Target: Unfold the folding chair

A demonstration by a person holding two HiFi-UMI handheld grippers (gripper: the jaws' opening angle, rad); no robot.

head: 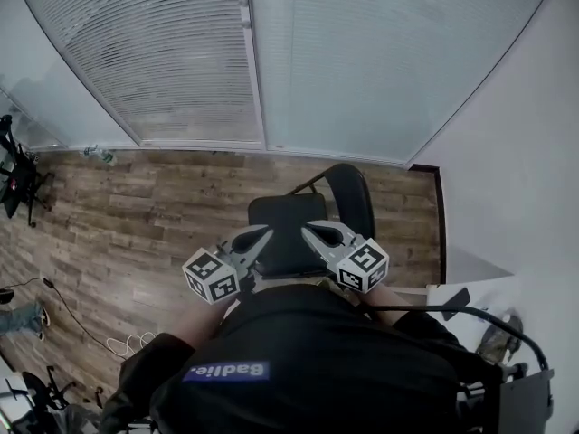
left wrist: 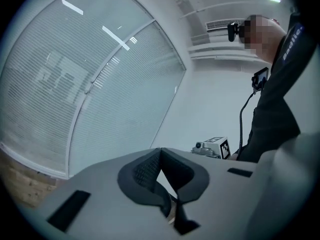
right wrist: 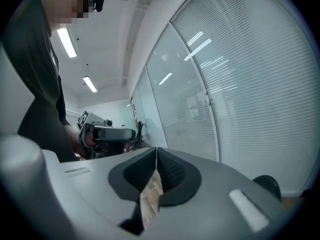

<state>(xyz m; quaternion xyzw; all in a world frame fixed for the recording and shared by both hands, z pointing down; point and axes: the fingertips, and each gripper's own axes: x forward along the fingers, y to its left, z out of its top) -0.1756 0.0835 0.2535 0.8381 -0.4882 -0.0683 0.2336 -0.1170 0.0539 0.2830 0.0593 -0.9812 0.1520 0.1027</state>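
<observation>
The folding chair [head: 288, 231] is standing on the wooden floor [head: 136, 233], just beyond the person and near the right wall. Its black seat is lying level and its backrest [head: 355, 195] is rising at the far right, so the chair appears already opened.

The left hand-held gripper [head: 262, 236] and the right hand-held gripper [head: 309, 231] are hovering side by side above the near edge of the seat, clear of it. In the left gripper view the left hand-held gripper [left wrist: 160, 153] is showing its jaws pressed together with nothing between them. The right gripper view is showing the same for the right hand-held gripper [right wrist: 156, 155].

Judged step: checking the opened chair.
- Confirm that the seat is lying fully down and that all legs are bearing on the floor.
- Keep the jaws away from the hinge points.

The window blinds [head: 181, 61] are covering the far glass wall.

Writing: none is showing on the chair. Each marker cube [head: 212, 277] is carrying black-and-white squares only. A blue patch [head: 226, 371] with white lettering is sitting on the person's dark top and is not being read off.
</observation>
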